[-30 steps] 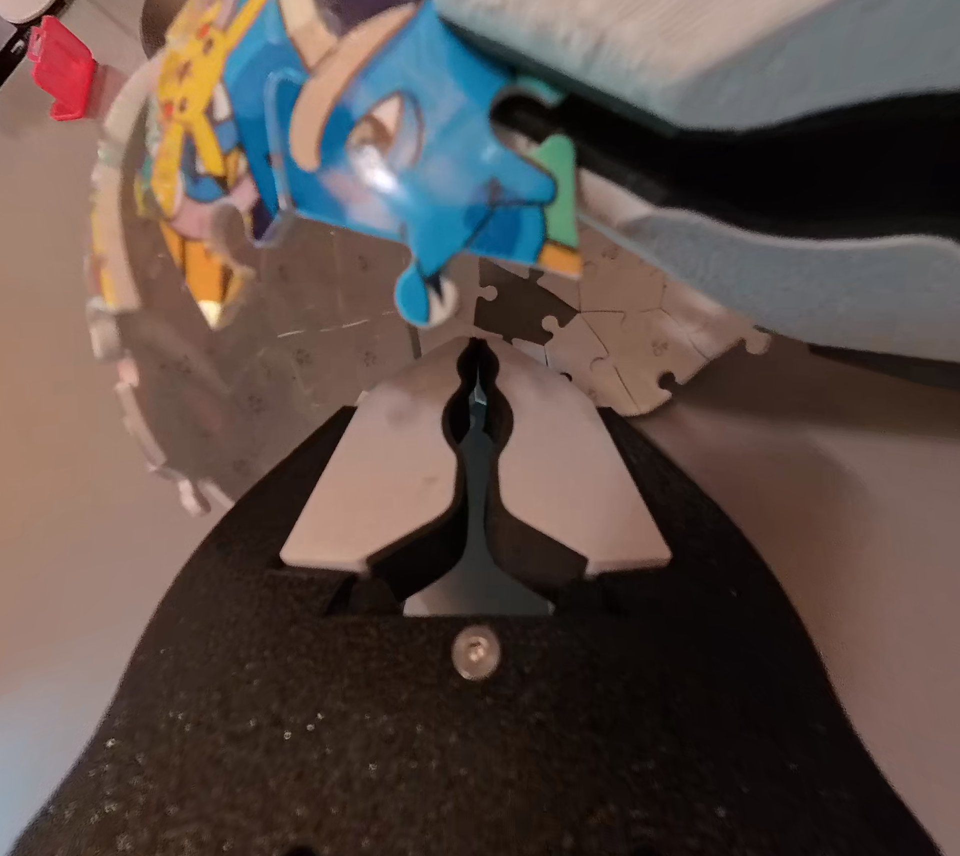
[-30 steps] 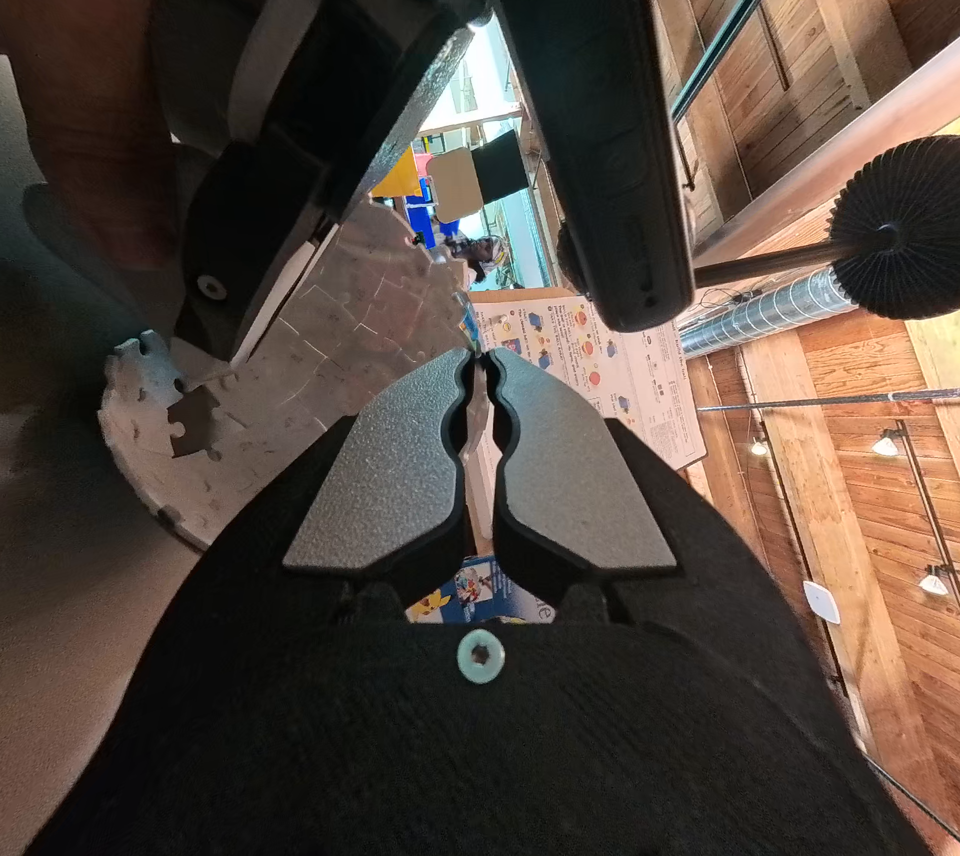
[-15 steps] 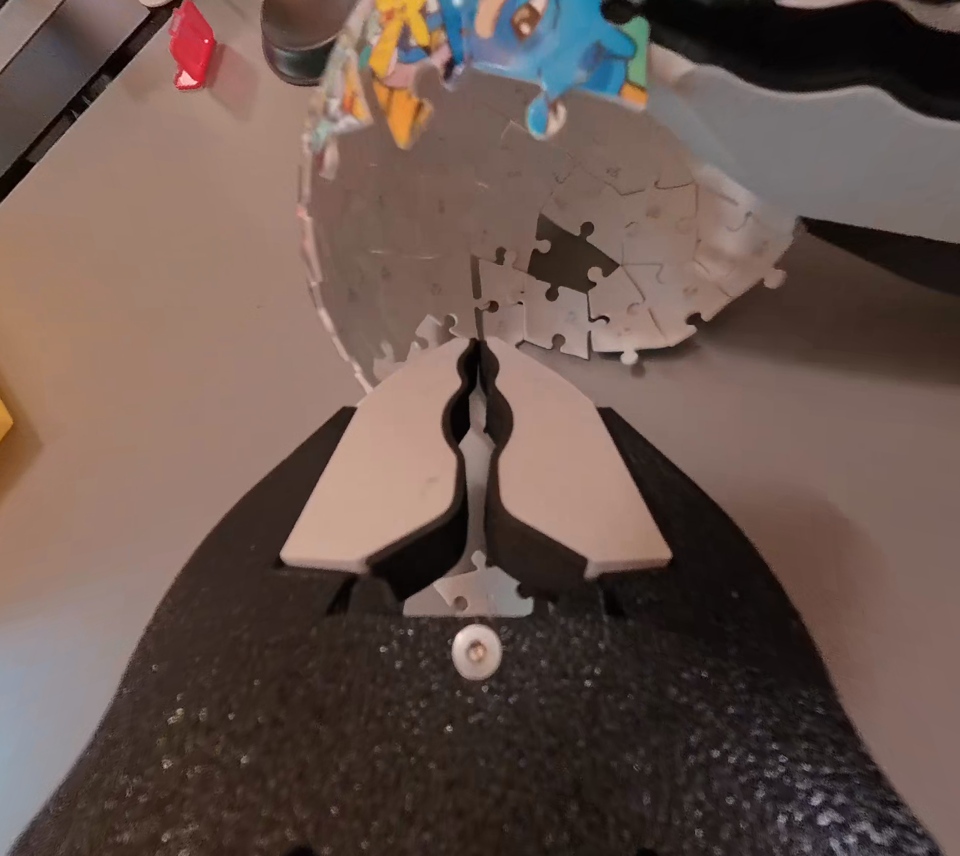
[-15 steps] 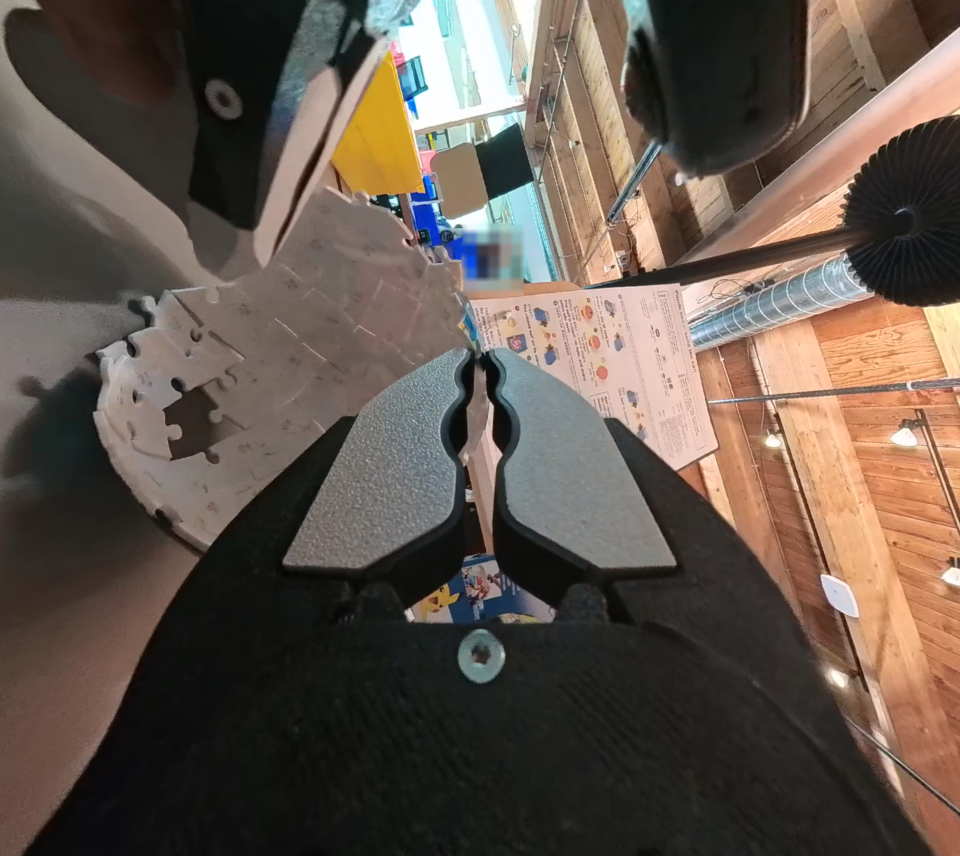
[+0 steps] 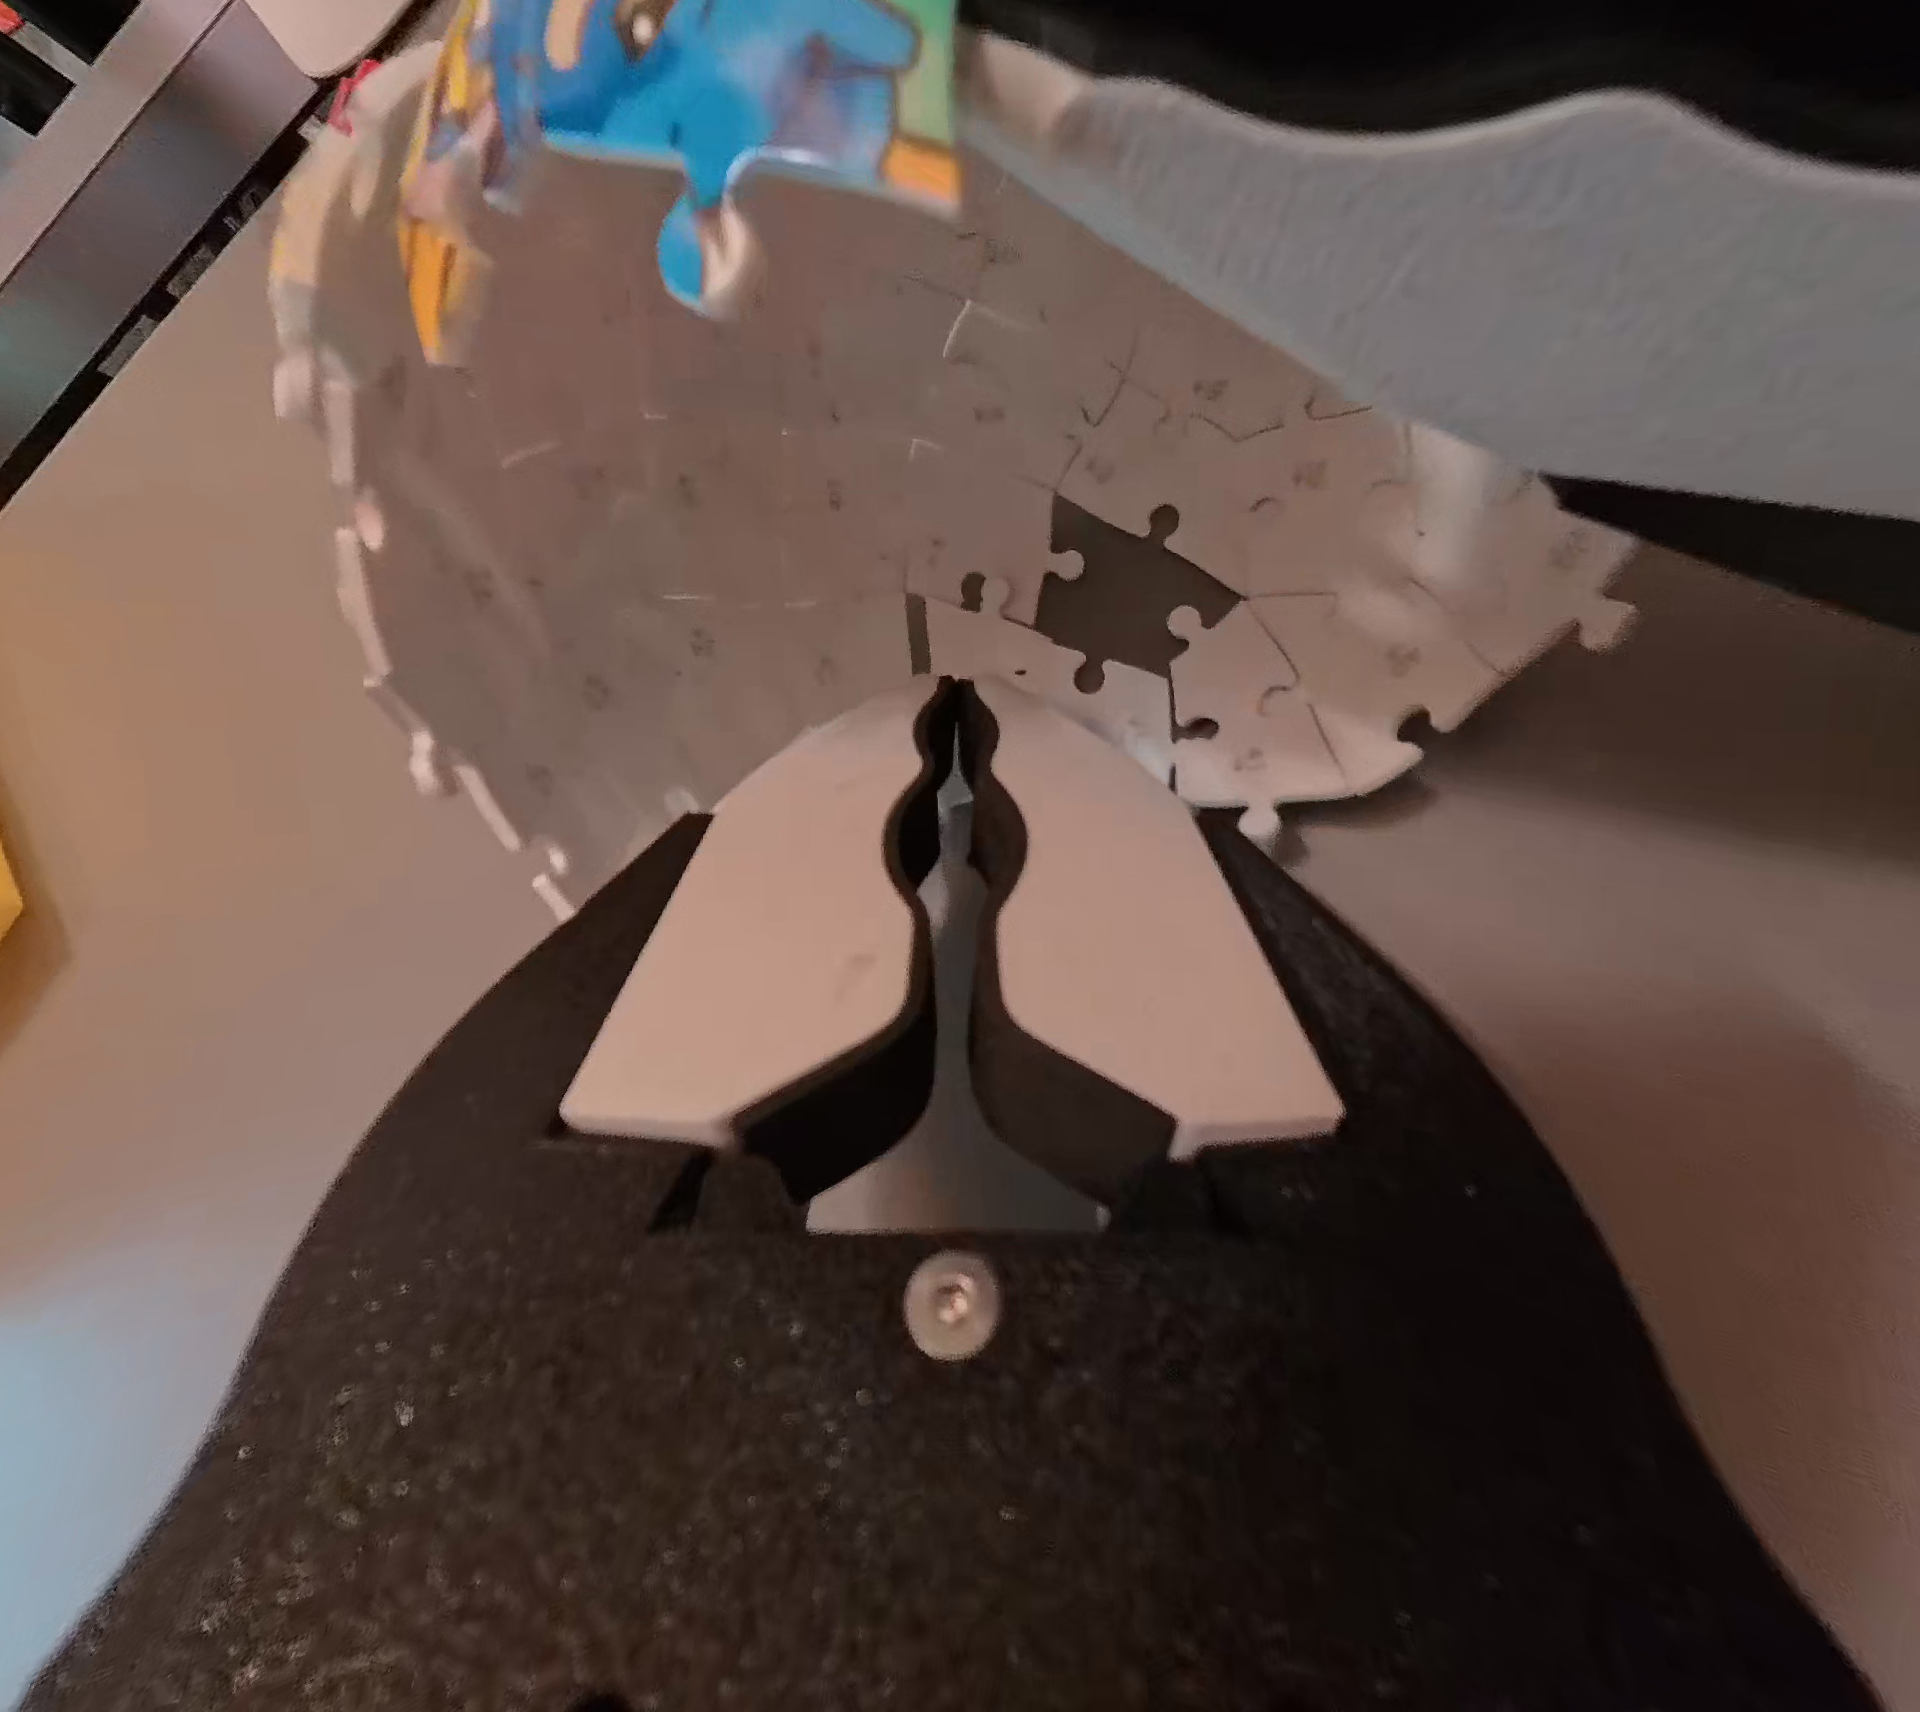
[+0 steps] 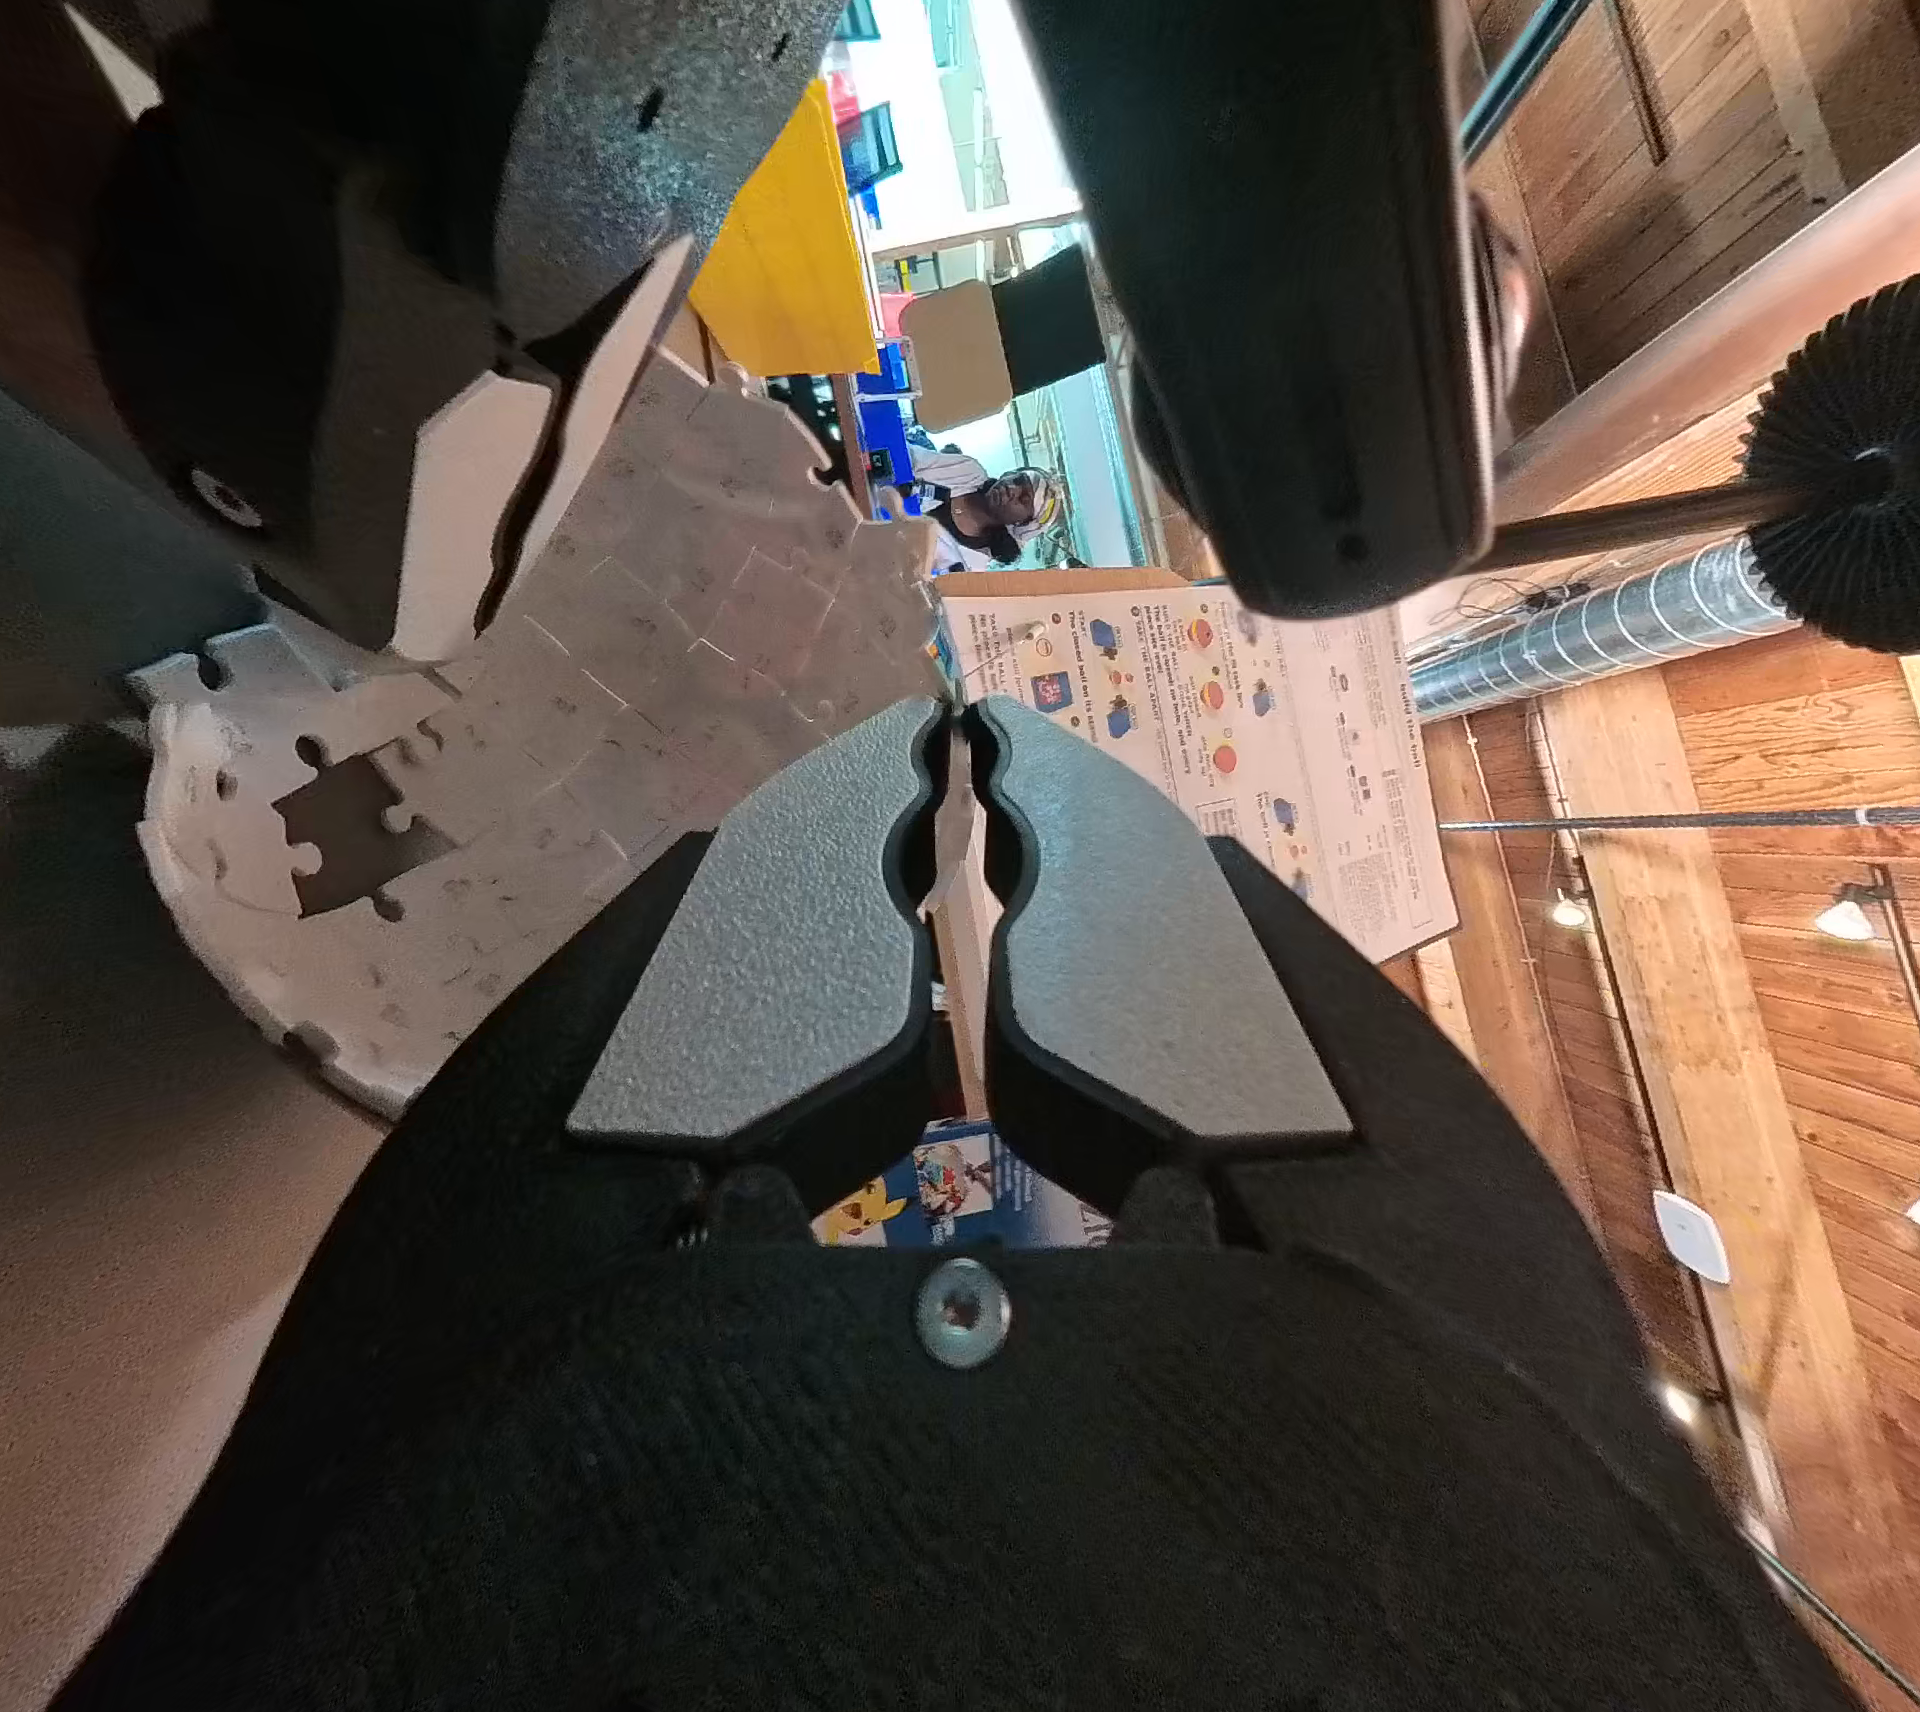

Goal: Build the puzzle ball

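Note:
The half-built puzzle ball (image 5: 727, 540) is a curved shell, white inside and printed blue and yellow outside, with one piece-shaped gap (image 5: 1132, 602) near its lower rim. My right gripper (image 6: 961, 717) is shut on the shell's rim and holds it up. In the left wrist view its grey finger (image 5: 1507, 239) comes in from the top right. My left gripper (image 5: 956, 696) is shut on a thin white puzzle piece (image 5: 956, 831), seen edge-on. Its tips sit at the shell's lower edge, just left of the gap. The right wrist view shows the shell (image 6: 644, 675), the gap (image 6: 353, 831) and the left gripper's fingers (image 6: 468, 519).
A grey table (image 5: 208, 831) lies under the shell. A white tray (image 5: 312, 0) stands at the far left edge. An instruction sheet (image 6: 1195, 748), a yellow bin (image 6: 790, 260) and a distant person (image 6: 987, 499) show behind the shell. The tips of one gripper are about 11 centimeters away from the tips of the other.
My left gripper pulled back from the shell, then came in again, so its tips are now by the gap. The right gripper kept hold of the rim and tilted the shell.

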Action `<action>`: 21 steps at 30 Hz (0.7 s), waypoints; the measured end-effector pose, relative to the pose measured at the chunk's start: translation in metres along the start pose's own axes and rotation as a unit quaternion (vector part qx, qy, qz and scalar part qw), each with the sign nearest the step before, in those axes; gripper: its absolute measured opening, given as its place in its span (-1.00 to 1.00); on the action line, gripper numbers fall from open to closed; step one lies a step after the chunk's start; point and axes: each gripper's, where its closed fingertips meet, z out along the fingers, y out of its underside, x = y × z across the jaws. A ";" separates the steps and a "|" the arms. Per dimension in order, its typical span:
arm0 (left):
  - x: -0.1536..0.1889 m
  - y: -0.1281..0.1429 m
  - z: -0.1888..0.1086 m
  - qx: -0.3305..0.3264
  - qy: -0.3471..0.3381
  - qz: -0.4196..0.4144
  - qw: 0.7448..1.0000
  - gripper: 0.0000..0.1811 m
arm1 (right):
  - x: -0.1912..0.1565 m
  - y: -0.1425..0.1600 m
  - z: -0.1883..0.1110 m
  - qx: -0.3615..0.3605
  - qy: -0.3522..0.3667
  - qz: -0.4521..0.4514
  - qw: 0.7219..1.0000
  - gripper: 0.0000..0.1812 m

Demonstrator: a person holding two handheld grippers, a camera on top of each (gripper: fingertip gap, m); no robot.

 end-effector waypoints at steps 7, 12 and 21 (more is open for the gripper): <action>0.001 -0.003 0.006 0.007 0.006 0.018 1.000 -1.00 | 0.000 -0.003 0.003 0.003 -0.018 0.008 1.000 -0.96; 0.000 -0.005 0.010 0.007 0.005 0.011 1.000 -1.00 | 0.000 -0.002 0.005 -0.001 -0.017 0.015 1.000 -0.96; -0.008 0.003 0.005 -0.017 -0.016 -0.052 0.998 -1.00 | 0.000 -0.001 0.003 -0.002 -0.002 0.031 1.000 -0.96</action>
